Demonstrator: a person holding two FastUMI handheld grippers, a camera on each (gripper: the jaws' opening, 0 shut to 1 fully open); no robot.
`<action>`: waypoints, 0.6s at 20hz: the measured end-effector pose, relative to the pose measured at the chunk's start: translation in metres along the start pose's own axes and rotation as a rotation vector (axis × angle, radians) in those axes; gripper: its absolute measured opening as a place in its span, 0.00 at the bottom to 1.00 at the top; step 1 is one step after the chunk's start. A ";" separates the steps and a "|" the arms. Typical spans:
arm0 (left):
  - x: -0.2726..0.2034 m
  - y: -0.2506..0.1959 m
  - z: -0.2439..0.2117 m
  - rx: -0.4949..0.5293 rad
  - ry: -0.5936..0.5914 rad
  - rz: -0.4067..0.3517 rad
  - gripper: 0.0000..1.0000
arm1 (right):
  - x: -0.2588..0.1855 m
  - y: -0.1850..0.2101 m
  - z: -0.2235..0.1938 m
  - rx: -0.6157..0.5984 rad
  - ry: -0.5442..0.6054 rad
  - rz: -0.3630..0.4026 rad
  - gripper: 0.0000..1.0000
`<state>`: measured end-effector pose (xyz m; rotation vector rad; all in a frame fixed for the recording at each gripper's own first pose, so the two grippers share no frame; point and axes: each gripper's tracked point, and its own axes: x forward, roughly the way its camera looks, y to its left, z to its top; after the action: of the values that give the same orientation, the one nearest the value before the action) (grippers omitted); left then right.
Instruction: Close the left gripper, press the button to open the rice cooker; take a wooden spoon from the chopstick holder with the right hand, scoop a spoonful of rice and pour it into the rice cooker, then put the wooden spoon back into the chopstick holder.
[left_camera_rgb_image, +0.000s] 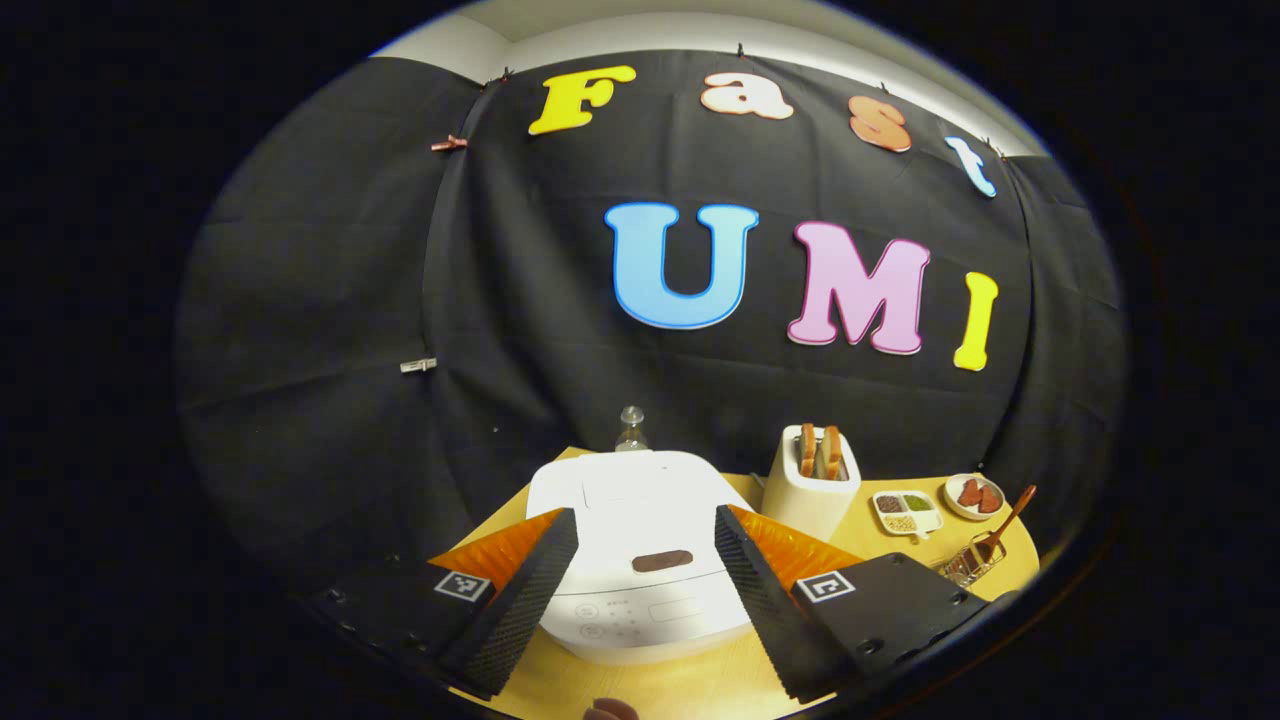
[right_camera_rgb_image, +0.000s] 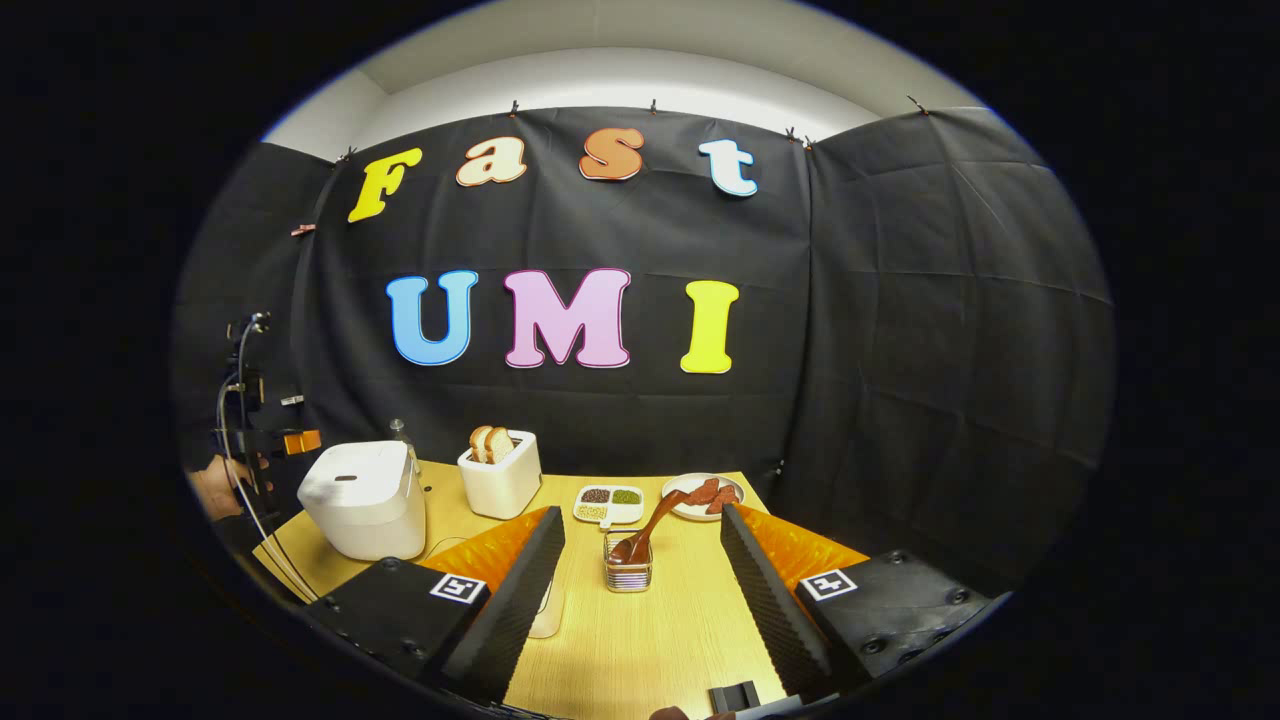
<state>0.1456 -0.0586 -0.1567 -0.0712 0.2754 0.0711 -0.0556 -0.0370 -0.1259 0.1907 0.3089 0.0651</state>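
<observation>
Left gripper (left_camera_rgb_image: 645, 560) released, jaws spread before the closed rice cooker (left_camera_rgb_image: 640, 530).
Right gripper (right_camera_rgb_image: 640, 560) released, facing the wooden spoon (right_camera_rgb_image: 655, 520) standing in the chopstick holder (right_camera_rgb_image: 628, 574) on the table (right_camera_rgb_image: 650, 640).

bottle (left_camera_rgb_image: 631, 430) mostly behind rice cooker (left_camera_rgb_image: 640, 520), divided dish (right_camera_rgb_image: 608, 503) contents too small
</observation>
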 end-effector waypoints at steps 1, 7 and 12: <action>-0.011 -0.002 0.007 -0.003 -0.022 -0.018 0.95 | 0.002 0.003 0.001 0.001 -0.002 0.007 0.98; -0.077 -0.003 0.044 -0.015 -0.125 -0.092 0.95 | 0.012 0.021 0.011 -0.004 -0.025 0.043 0.98; -0.122 -0.005 0.059 0.015 -0.182 -0.142 0.95 | 0.020 0.032 0.024 -0.020 -0.052 0.065 0.98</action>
<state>0.0443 -0.0660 -0.0663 -0.0687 0.0884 -0.0659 -0.0304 -0.0082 -0.1036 0.1821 0.2497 0.1273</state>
